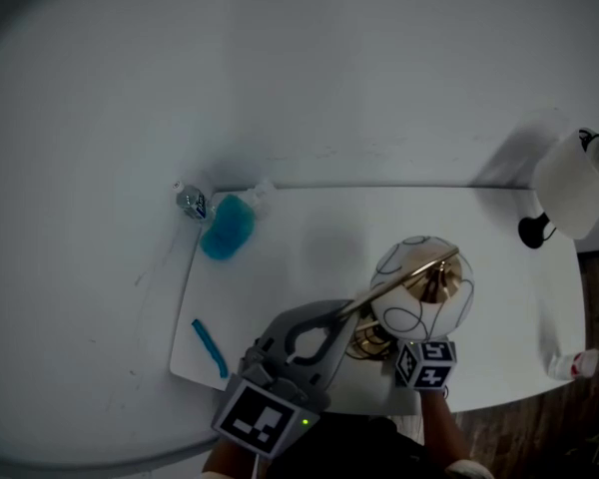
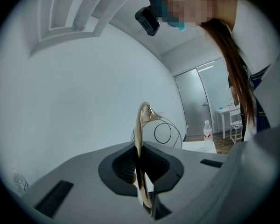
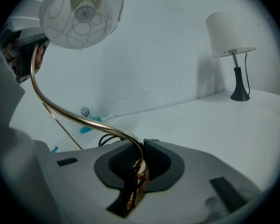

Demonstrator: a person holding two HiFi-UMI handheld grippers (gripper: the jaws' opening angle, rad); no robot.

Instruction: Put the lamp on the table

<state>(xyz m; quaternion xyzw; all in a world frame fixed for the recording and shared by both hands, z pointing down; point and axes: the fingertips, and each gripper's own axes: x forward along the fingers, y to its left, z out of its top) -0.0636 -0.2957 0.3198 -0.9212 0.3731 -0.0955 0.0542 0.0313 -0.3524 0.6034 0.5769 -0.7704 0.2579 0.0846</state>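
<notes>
Brass stem and a round white shade with thin drawn circles: this is the lamp (image 1: 421, 287), and in the head view it hangs over the near edge of the white worktop (image 1: 309, 247), between both tools. The left claw (image 1: 345, 313) reaches to the stem from the left, and of the right claw (image 1: 424, 363) only the marker cube shows, just beside the shade. I cannot tell from here if the base touches the surface. A blue bottle (image 1: 228, 226) and a blue pen (image 1: 209, 347) lie well apart on the left, and a second lamp (image 1: 571, 183) stands at the far right corner. In the left gripper view the jaws are pressed on the thin brass stem, which rises straight up between them to the shade. In the right gripper view the jaws pinch the stem low, near its foot, and the stem curves up and left to the shade, with the worktop wide below. I judge the step in hand is the placing. The next move calls for lowering both claws together until the base sits flat, keeping the stem upright, and only then spreading the jaws.
</notes>
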